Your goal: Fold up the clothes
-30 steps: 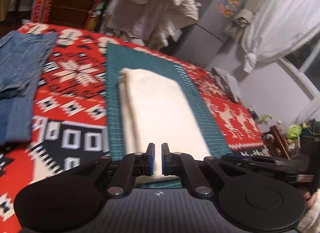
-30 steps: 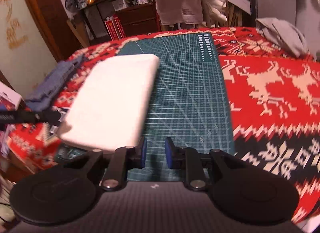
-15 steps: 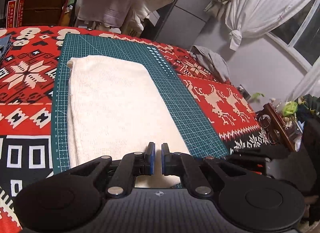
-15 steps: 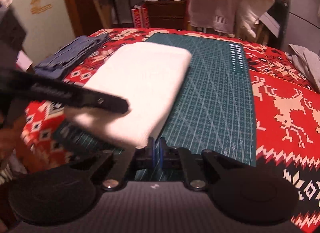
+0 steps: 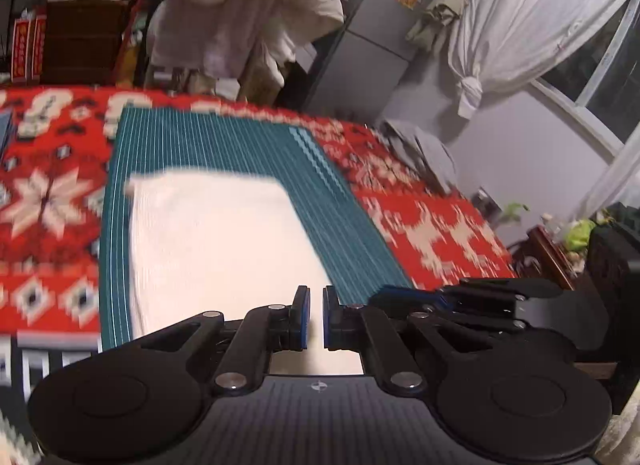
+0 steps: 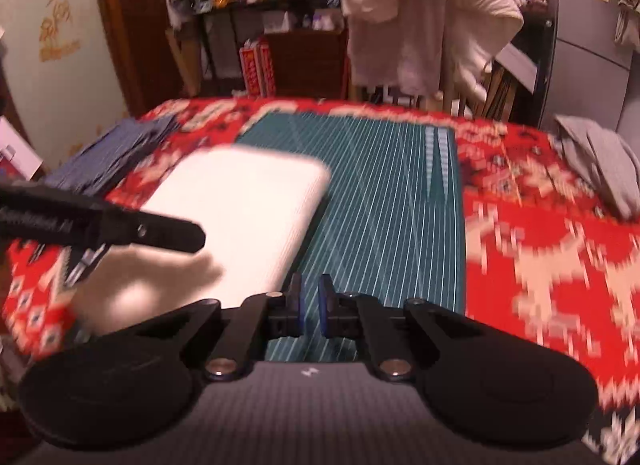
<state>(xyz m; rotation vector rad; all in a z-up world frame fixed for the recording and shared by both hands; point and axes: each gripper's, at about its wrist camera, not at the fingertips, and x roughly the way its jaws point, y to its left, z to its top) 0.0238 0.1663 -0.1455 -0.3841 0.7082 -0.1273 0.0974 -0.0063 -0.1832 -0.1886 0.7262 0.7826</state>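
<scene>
The white garment (image 5: 216, 241) lies folded on the green mat (image 6: 384, 193), near its left side. Left gripper (image 5: 316, 319) and right gripper (image 6: 310, 313) hover at its near edge, both nearly closed, holding nothing. Next, likely: pinch that edge for another fold

Red patterned table (image 6: 532, 249) — green mat (image 6: 384, 201), jeans (image 6: 108, 157)
</scene>
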